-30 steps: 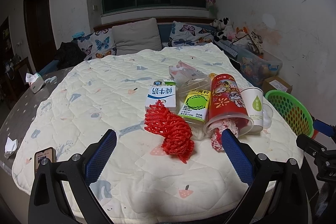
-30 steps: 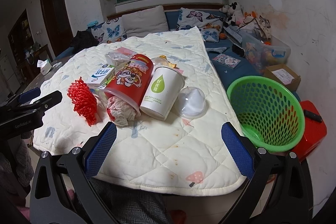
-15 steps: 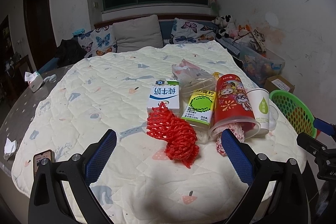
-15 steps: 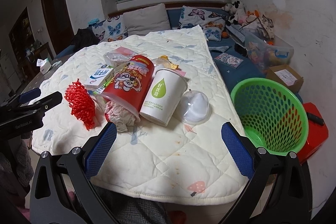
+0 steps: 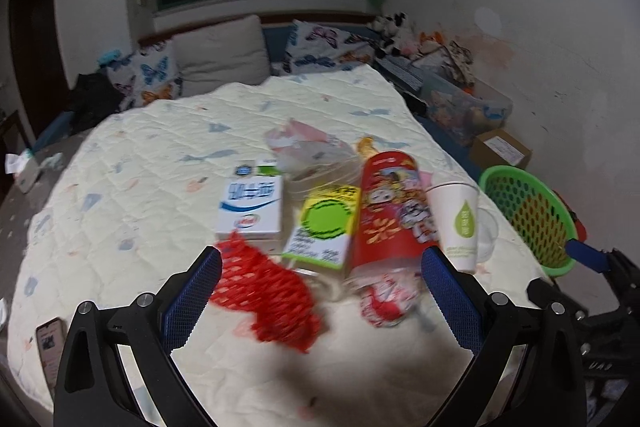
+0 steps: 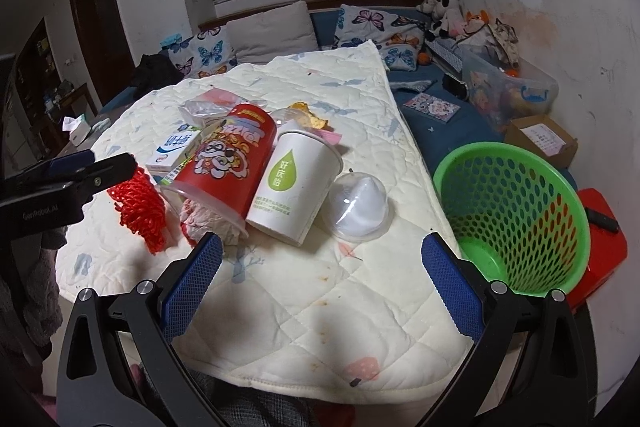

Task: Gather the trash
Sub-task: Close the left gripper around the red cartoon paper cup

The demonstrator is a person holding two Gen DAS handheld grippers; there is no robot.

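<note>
The left gripper [image 5: 320, 291] is spread wide and holds nothing, low in the frame over a red net [image 5: 266, 291] on the quilt [image 5: 132, 211]. The right gripper [image 6: 322, 279] is also wide apart and empty. The trash lies mid-frame: a red cup [image 6: 228, 167], a white cup [image 6: 294, 183], a milk box [image 5: 250, 209] and a clear lid [image 6: 360, 205]. A green basket [image 6: 516, 219] sits at right beside the quilt.

Trash cluster on the quilt-covered table [image 6: 360, 307]. From left to right: net bag [image 6: 140, 205], tipped snack tub [image 6: 228, 167] with crumpled paper [image 6: 208, 223] at its mouth, paper cup [image 6: 296, 183], dome lid [image 6: 360, 205]. Behind the net bag lies the milk carton [image 5: 250, 209]; beside it, a drink carton [image 5: 322, 231]. The basket [image 6: 516, 215] stands right of the table, off its edge.
</note>
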